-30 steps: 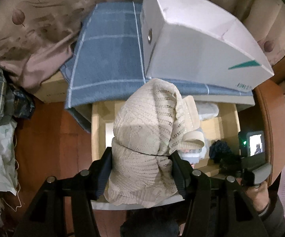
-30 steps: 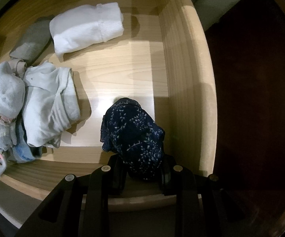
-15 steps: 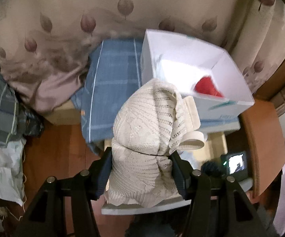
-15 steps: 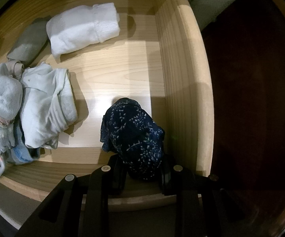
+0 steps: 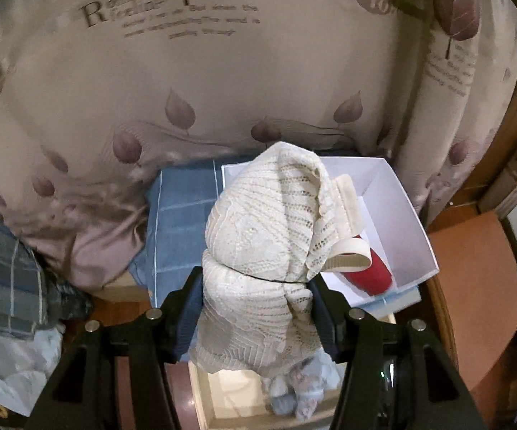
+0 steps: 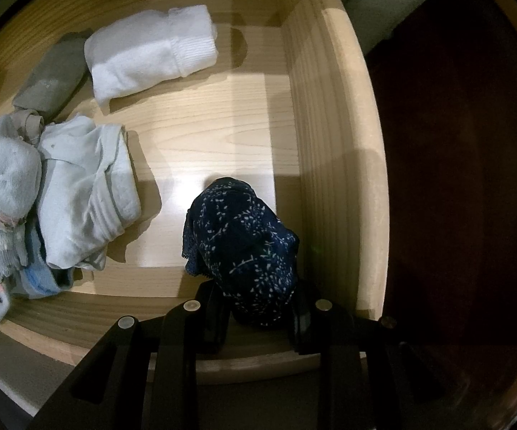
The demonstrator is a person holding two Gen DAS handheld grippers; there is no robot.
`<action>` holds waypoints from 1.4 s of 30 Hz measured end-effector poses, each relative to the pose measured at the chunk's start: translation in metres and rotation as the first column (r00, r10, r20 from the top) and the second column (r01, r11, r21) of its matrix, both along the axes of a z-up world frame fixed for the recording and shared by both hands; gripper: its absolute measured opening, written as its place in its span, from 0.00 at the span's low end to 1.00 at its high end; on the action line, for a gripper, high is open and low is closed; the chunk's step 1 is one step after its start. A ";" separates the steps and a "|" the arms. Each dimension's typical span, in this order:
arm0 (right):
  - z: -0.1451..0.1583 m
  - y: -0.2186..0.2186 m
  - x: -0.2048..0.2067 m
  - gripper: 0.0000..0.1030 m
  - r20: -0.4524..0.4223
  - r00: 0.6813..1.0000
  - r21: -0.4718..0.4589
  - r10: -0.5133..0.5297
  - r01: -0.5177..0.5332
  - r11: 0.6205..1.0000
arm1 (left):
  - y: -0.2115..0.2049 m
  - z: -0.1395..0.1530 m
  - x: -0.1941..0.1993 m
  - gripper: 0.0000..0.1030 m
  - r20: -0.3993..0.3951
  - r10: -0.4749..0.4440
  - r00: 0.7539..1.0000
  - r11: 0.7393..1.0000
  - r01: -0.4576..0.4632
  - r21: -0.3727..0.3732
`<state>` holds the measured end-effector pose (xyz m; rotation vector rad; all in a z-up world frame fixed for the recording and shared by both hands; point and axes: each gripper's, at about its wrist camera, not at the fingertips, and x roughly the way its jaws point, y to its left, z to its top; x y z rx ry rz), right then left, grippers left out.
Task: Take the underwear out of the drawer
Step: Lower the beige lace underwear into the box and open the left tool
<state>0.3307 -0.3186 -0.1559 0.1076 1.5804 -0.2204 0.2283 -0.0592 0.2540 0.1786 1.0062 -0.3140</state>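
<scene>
My left gripper is shut on a bulky cream lace garment, held up in front of a white open box that holds a red item. My right gripper points straight down into the wooden drawer and is shut on a dark blue underwear with small white sprigs, just above the drawer floor near the right wall. In the left wrist view a corner of the drawer shows below the lace garment.
The drawer also holds a white folded item, a grey one, a pale blue bundle and light socks. A blue checked cloth lies under the box. A leaf-print curtain hangs behind, with a dark floor right of the drawer.
The left gripper has risen with the lace garment, so the box's open top and the red item inside now show. The right gripper and the dark blue underwear have stayed put.
</scene>
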 end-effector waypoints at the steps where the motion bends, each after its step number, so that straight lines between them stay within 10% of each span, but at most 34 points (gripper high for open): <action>1: 0.000 0.000 0.000 0.24 0.000 1.000 0.001 0.000 0.000 1.000 | -0.005 -0.003 0.007 0.55 -0.004 -0.001 1.000 1.000 0.001 0.002; 22: 0.000 0.000 -0.001 0.24 0.003 1.000 0.005 0.005 -0.005 1.000 | -0.075 -0.126 0.059 0.56 -0.153 -0.014 0.988 0.987 0.038 0.154; 42: 0.000 -0.001 -0.001 0.25 0.005 1.000 0.006 0.003 -0.003 1.000 | -0.069 -0.133 0.056 0.61 -0.170 -0.021 0.985 0.988 0.047 0.150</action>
